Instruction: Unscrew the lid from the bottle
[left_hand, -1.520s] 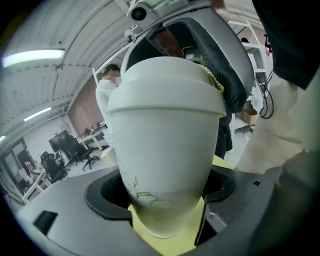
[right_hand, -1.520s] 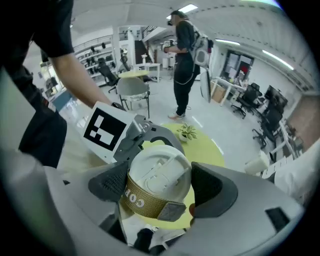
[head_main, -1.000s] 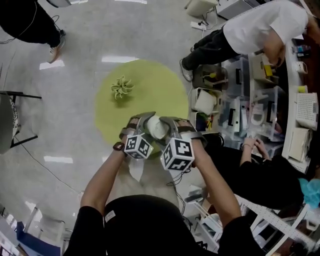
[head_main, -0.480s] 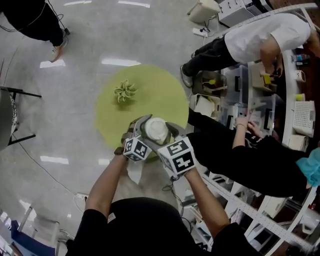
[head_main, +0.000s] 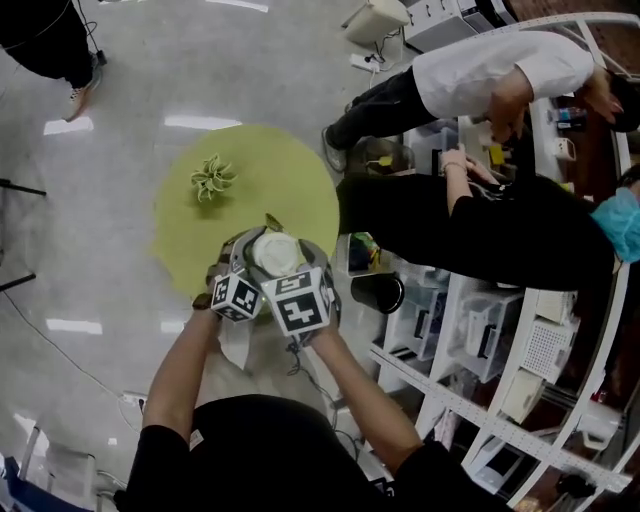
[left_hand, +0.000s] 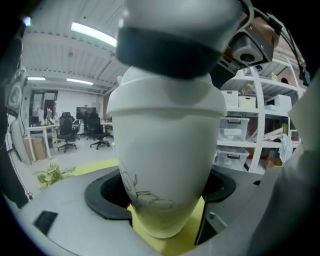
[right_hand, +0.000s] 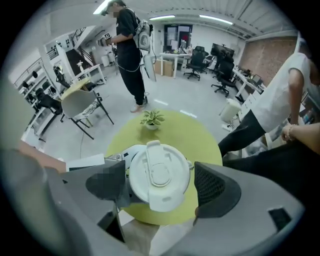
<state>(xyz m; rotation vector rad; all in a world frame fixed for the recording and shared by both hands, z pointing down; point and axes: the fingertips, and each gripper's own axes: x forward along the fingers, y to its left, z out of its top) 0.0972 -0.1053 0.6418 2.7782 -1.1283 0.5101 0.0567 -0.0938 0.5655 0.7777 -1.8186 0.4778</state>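
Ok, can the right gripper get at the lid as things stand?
Probably yes: the lid stands between the jaws of the right gripper, which have just been opening, a gap on one side. Nothing covers it, and the left gripper clamps the bottle below.

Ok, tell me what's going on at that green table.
A person works a gripper in each hand above the green table. The left gripper is clamped on the body of a white bottle. The right gripper reaches down over the lid; its jaws have just been opening, so the lid sits between them without being squeezed. The lid is on the bottle.
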